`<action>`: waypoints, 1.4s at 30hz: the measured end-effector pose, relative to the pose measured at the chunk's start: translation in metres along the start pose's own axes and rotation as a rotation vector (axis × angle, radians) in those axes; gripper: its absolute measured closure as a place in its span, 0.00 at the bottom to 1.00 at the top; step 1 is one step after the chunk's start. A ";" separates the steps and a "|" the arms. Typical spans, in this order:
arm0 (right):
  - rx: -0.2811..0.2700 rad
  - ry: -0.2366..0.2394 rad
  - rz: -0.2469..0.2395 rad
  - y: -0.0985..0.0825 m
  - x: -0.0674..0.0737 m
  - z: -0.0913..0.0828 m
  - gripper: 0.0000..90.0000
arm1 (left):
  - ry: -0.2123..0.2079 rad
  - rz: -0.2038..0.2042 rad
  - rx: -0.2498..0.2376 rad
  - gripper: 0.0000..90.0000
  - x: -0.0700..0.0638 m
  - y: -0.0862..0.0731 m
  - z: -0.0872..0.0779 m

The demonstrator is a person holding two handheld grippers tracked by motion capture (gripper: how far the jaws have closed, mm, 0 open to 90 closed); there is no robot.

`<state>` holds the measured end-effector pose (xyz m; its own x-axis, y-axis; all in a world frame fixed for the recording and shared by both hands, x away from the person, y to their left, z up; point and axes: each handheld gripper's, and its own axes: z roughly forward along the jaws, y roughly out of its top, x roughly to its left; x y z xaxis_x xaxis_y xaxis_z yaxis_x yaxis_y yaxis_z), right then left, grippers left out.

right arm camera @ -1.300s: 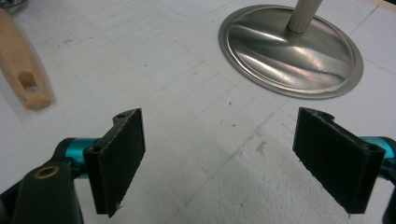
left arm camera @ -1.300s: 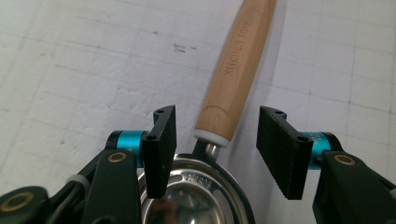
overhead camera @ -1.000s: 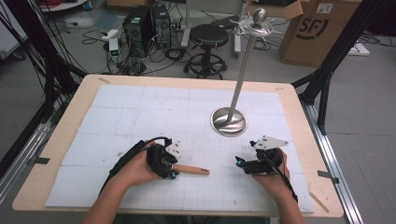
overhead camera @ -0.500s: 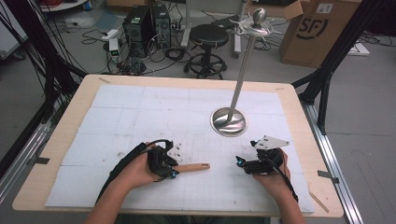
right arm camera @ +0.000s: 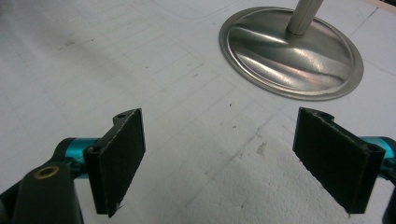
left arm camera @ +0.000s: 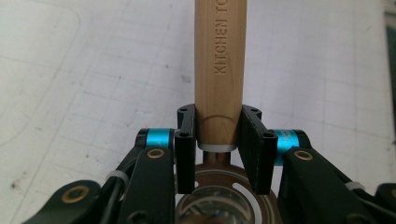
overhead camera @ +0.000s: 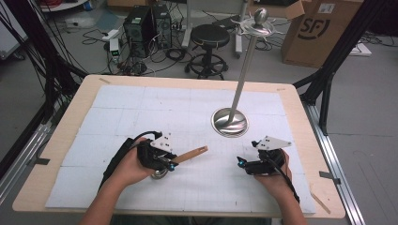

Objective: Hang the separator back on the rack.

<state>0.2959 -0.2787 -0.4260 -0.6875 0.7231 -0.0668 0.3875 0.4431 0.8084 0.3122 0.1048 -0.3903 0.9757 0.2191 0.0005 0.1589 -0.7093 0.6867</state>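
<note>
A: What had changed when we looked again?

B: Our left gripper (overhead camera: 172,164) had just been closing, and the jaws were now clamped on the wooden handle (left arm camera: 219,70) of the kitchen tool, right at its lower end by the white collar. In the earlier high views the handle lay nearly flat on the mat; now its free end tilted up toward the stand base (overhead camera: 229,122), and the tool's round metal head (overhead camera: 159,174) showed under our left hand (overhead camera: 133,164).

A: So we judged the pick-up to be done?

B: We thought so: the tool was gripped and starting to leave the mat, near the front of the table. Likely it was bound for the hooks at the top of the stand's pole (overhead camera: 246,70).

A: And our right gripper (overhead camera: 240,163)?

B: It had kept its place, jaws wide apart, nothing between them, just the mat and the stand base beyond.

A: The surface?

B: A white gridded mat (overhead camera: 141,112) on a wooden table (overhead camera: 300,105). Behind it we saw a black stool (overhead camera: 210,37), computer towers (overhead camera: 145,21) with cables, and a cardboard box (overhead camera: 324,33) on the grey floor.
</note>
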 end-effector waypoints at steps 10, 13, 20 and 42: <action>-0.074 0.039 0.021 0.012 0.003 -0.008 0.17 | -0.031 -0.017 -0.155 0.77 0.000 0.002 -0.017; -0.099 0.050 0.005 0.020 0.005 -0.013 0.17 | -0.015 -0.019 -0.188 0.77 0.001 0.002 -0.019; -0.154 0.060 0.007 0.039 0.009 -0.025 0.17 | -0.034 -0.014 -0.259 0.77 0.003 0.001 -0.025; -0.139 0.059 -0.019 0.036 0.008 -0.024 0.17 | -0.013 -0.145 -0.471 0.77 0.030 0.011 -0.045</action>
<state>0.2898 -0.2692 -0.3833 -0.7308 0.6806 -0.0518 0.2876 0.3758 0.8809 0.3360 0.1336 -0.3501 0.9508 0.2825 -0.1270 0.2112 -0.2914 0.9330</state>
